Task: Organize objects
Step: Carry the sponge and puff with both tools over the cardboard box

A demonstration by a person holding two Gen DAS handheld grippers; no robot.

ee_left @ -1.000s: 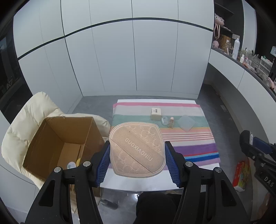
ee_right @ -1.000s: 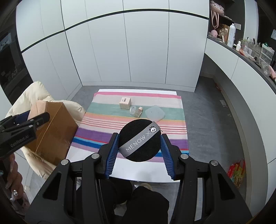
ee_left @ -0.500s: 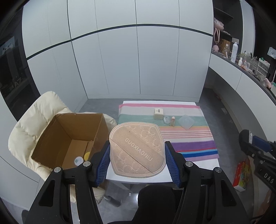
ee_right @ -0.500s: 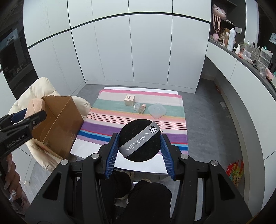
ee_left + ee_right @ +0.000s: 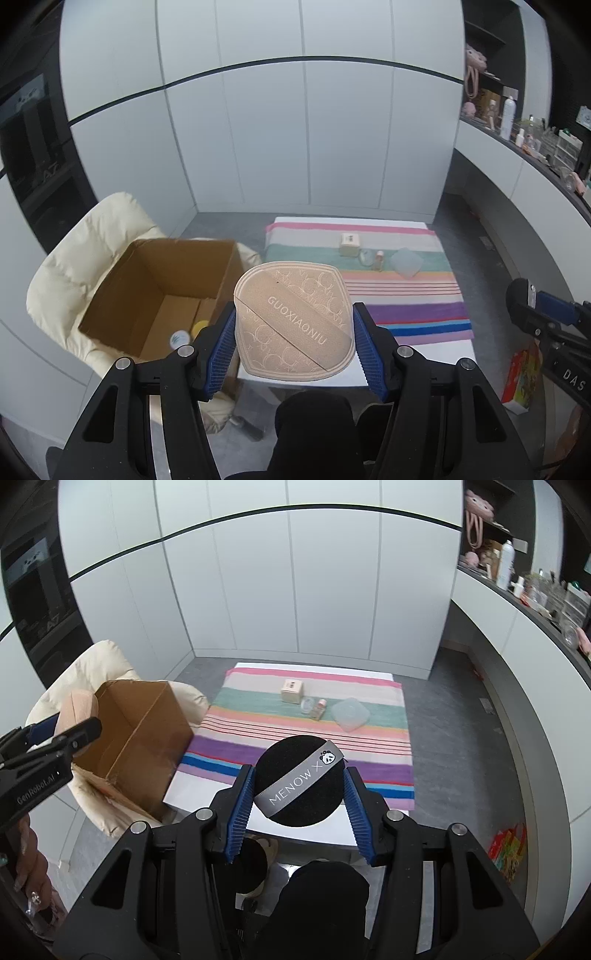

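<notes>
My left gripper (image 5: 294, 338) is shut on a beige powder puff (image 5: 291, 317) marked GUOXIAONIU, held in the air near the table's front left corner, beside an open cardboard box (image 5: 155, 291). My right gripper (image 5: 299, 797) is shut on a black round puff (image 5: 299, 781) with a grey MENOW band, above the table's front edge. On the striped cloth (image 5: 306, 734) lie a small beige box (image 5: 291, 690), a small bottle (image 5: 318, 709), a clear round lid (image 5: 306, 705) and a translucent square case (image 5: 349, 713). The left gripper also shows in the right wrist view (image 5: 55, 734).
The cardboard box (image 5: 136, 734) rests on a cream padded chair (image 5: 85, 254) left of the table and holds a few small items (image 5: 188, 332). A counter with bottles (image 5: 517, 129) runs along the right wall. A colourful package (image 5: 522, 373) lies on the floor at right.
Both grippers have pulled back and up from the table with their puffs still held. The left one has swung left, so the box shows more fully.
</notes>
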